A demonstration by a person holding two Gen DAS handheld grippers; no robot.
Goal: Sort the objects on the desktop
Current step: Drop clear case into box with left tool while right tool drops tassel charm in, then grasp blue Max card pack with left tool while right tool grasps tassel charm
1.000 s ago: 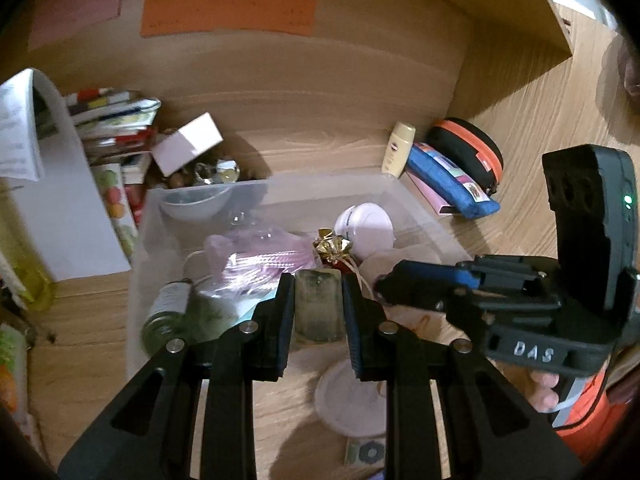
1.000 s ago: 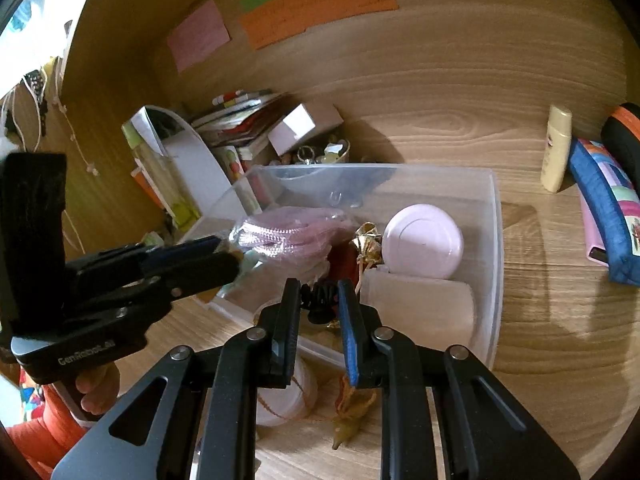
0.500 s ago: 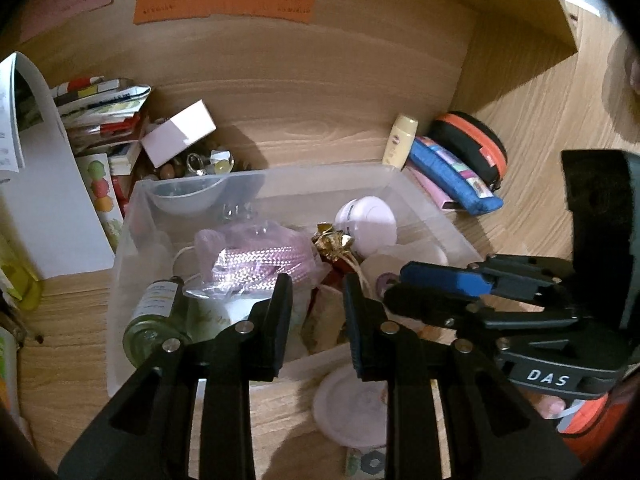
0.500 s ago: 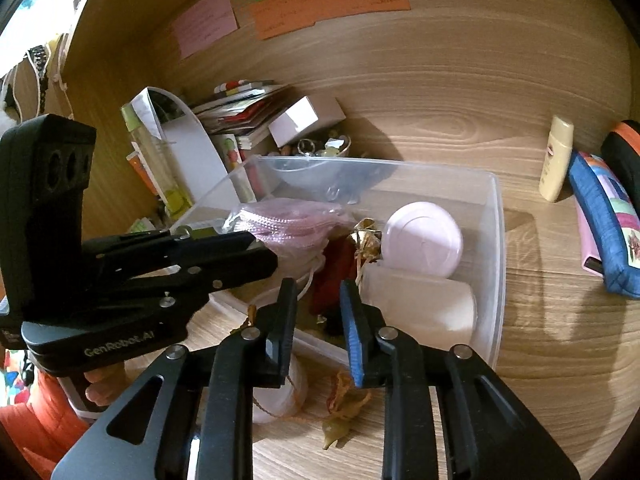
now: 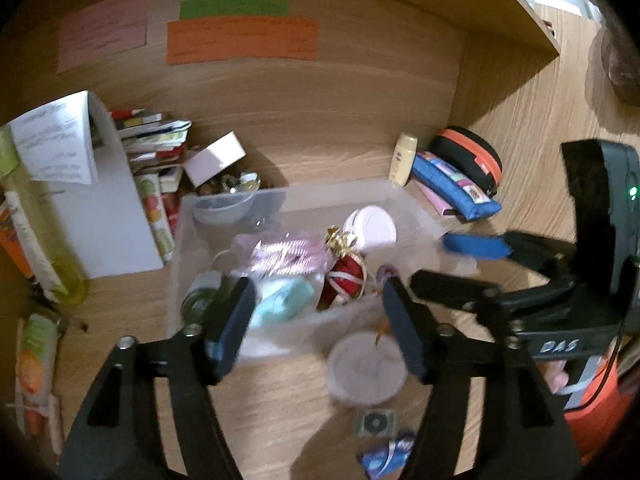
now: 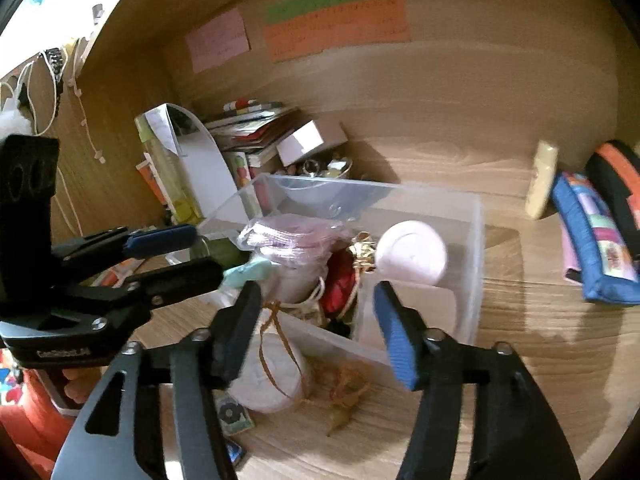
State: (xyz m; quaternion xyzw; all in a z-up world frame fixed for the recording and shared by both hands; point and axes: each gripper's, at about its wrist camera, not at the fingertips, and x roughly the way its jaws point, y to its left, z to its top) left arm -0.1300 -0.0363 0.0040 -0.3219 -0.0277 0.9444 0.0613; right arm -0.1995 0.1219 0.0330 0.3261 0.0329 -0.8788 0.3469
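Step in hand, as judged: between picks. Both claws hang spread and empty at the near edge of the clear plastic bin (image 5: 304, 196).

Left claw (image 5: 320, 316): jaws wide apart, nothing between them. The bin's rigid translucent walls enclose a dark glass bottle (image 5: 196, 300), a crinkled bag of pink cord (image 5: 280, 254), a soft mint-green item (image 5: 284, 300), a glossy red ornament (image 5: 346, 276) with a gold bow, and a smooth pale-pink round case (image 5: 374, 226).

Right claw (image 6: 316, 320): jaws likewise wide, empty. Unsorted on the wooden surface (image 6: 520, 380), just before the bin: a flat round pink disc (image 6: 268, 376) with brown cord, and a dried yellowish sprig (image 6: 340, 396).

Next move, as judged: lower one claw over the disc, close across its thin rim, and lift it clear of the bin wall.
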